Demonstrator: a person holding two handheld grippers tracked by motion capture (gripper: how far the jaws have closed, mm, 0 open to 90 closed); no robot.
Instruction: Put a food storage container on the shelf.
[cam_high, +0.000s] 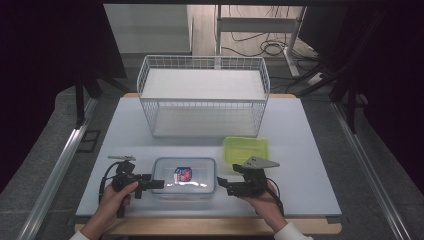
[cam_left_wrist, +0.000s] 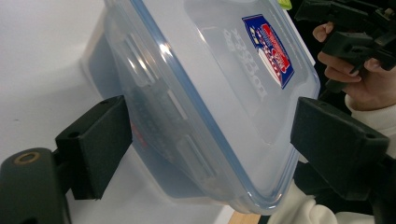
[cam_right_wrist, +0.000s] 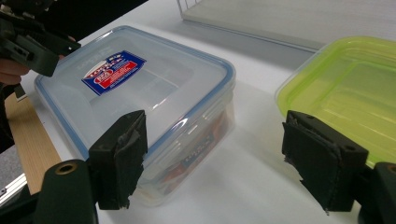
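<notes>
Item: clear lidded container (cam_high: 184, 178), blue-sealed lid, red-and-blue label on top.

Location: flat on the counter (cam_high: 310, 150), at its near edge; landmark for all entries below.

Orientation: we read its long axis as running left to right along the counter's near edge, lid up; the label sits toward the middle.

Left gripper (cam_high: 156, 183): at the container's left end, jaws spread wide, one on each side of that end, closed on nothing. We judge it is placed there to take that end.

Right gripper (cam_high: 223, 184): just off the container's right end, jaws wide apart, holding nothing. We judge it waits to steady or grasp the opposite end.

Green container (cam_high: 245, 149): behind and right of the clear container, apart from it.

Wire basket (cam_high: 203, 95): well behind the clear container.
</notes>
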